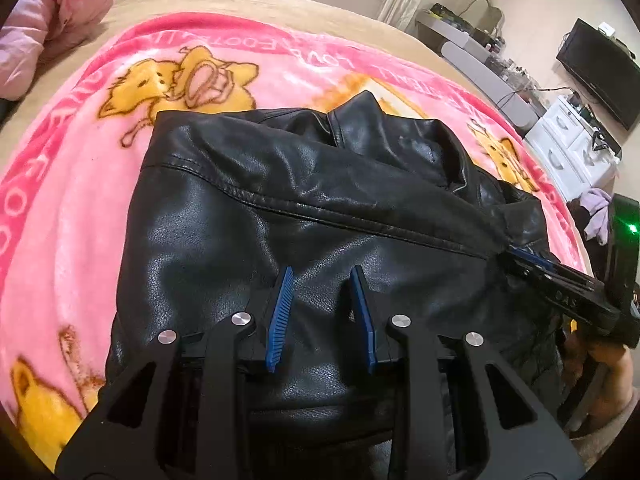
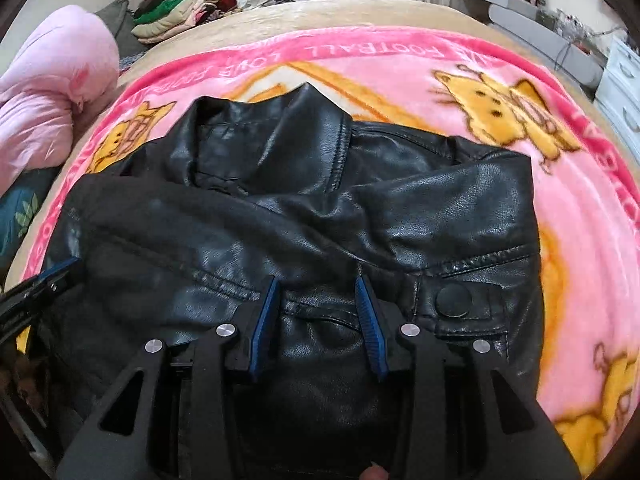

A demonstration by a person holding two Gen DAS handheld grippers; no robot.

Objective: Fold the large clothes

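Left tongs (image 1: 322,276): blue-padded fingers spread apart, nothing between them, poised over the lower body panel of the black leather jacket (image 1: 280,208). Contact with the leather cannot be confirmed.

Right tongs (image 2: 318,284): fingers likewise parted and empty, over the jacket's front near a seam; a round black snap button (image 2: 453,300) sits just beside them at 3 o'clock. In the left wrist view the right tongs appear at 3 o'clock at the jacket's edge; whether the tips touch the leather cannot be told.

The jacket lies spread on the pink fleece blanket with yellow cartoon animals and "LOVE FOOTBALL" lettering (image 2: 400,76), collar at 12 o'clock, a sleeve folded diagonally across the body.

The blanket covers a beige bed (image 2: 340,16).

Farther out, in the right wrist view: a pink quilted bundle (image 2: 56,100) at 10 o'clock and a pile of mixed folded clothes (image 2: 176,12) at 11 o'clock. In the left wrist view: a white drawer unit (image 1: 572,148) and a black flat screen (image 1: 600,72) at 2 o'clock.
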